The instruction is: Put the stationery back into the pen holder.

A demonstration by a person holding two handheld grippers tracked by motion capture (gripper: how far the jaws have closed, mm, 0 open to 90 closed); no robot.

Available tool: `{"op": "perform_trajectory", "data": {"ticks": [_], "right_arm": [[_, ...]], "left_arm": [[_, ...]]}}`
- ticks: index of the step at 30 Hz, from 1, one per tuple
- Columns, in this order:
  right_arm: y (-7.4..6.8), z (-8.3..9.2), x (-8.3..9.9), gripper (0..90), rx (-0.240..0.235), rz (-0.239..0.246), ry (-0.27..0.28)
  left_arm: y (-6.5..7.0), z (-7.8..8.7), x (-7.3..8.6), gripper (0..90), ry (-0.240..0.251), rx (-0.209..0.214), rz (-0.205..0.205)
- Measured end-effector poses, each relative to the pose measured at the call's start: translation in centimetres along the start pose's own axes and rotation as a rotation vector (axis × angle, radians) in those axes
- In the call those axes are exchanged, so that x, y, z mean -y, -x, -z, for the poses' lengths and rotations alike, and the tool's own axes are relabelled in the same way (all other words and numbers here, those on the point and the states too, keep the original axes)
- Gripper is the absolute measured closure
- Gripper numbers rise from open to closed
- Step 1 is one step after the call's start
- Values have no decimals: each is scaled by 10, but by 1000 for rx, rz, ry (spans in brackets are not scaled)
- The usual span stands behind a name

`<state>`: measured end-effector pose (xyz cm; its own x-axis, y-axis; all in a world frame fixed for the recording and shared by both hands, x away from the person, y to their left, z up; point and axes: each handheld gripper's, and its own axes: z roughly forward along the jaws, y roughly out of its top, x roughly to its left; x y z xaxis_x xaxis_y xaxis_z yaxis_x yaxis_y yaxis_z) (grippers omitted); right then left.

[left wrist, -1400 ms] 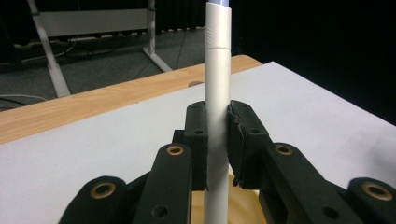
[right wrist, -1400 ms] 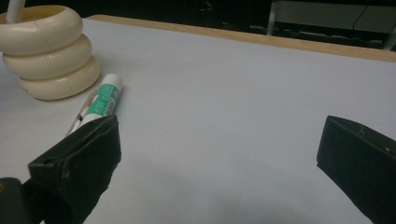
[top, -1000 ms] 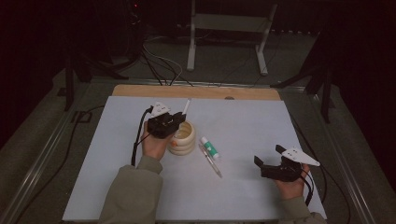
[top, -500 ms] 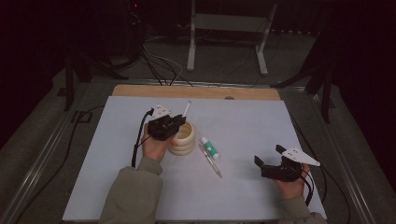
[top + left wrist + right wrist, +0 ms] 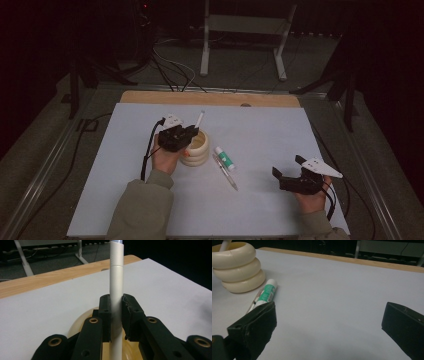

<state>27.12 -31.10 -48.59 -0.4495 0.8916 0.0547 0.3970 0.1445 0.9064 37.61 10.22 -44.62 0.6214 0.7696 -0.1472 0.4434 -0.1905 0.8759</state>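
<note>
green-labelled tube (image 5: pixel 266 293), writing unreadable; white pen (image 5: pixel 116 290)

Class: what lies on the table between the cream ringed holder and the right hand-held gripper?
In the high view, a green-labelled tube and a clear pen.

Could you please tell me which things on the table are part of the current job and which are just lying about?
In use:
- white pen, clamped in the left gripper
- cream ringed holder, under that pen

Lying about:
- green-labelled tube
- clear pen
- right gripper, open and idle
</note>
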Motion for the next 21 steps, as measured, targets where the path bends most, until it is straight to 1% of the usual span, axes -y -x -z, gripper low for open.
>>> {"op": "perform_trajectory", "data": {"ticks": [2, 3, 4, 5, 6, 7, 8, 9, 10, 11, 12, 13, 14, 15, 19, 20, 21], "right_arm": [[0, 0, 0, 2, 0, 0, 0], [0, 0, 0, 2, 1, -1, 0], [0, 0, 0, 2, 0, -2, 1], [0, 0, 0, 2, 0, -2, 1], [0, 0, 0, 2, 1, -2, 0], [0, 0, 0, 2, 1, -2, -2], [0, 0, 0, 2, 1, -1, -2], [0, 0, 0, 2, 0, -1, -1], [0, 0, 0, 2, 0, -1, 0], [0, 0, 0, 2, 1, 0, -1], [0, 0, 0, 2, 1, 0, -1], [0, 0, 0, 2, 1, 0, -1], [0, 0, 0, 2, 1, 0, -1], [0, 0, 0, 2, 1, 0, -2], [0, 0, 0, 2, 1, 0, -2], [0, 0, 0, 2, 1, -1, -3], [0, 0, 0, 2, 1, -1, -3]], "left_arm": [[0, 0, 0, 789, -1, 2, -1], [0, 0, 0, 737, 4, 3, -4], [0, 1, 0, 621, 10, 6, -1], [1, 2, -1, 484, 18, 1, 8], [1, 2, -2, 382, 21, -12, 15], [0, 4, -4, 297, 16, -26, 38], [0, 4, -4, 217, 16, -26, 38], [-1, 5, -5, 155, 14, -34, 51], [-2, 7, -6, 149, 14, -40, 55], [-3, 9, -6, 107, 12, -34, 48], [-5, 11, -6, 66, 12, -36, 50], [-6, 13, -6, 46, 13, -38, 51], [-7, 15, -6, 35, 16, -36, 49], [-9, 19, -6, 27, 21, -32, 37], [-11, 25, -6, 25, 27, -25, 29], [-12, 30, -6, 25, 34, -35, 28], [-12, 30, -6, 25, 34, -35, 28]]}}
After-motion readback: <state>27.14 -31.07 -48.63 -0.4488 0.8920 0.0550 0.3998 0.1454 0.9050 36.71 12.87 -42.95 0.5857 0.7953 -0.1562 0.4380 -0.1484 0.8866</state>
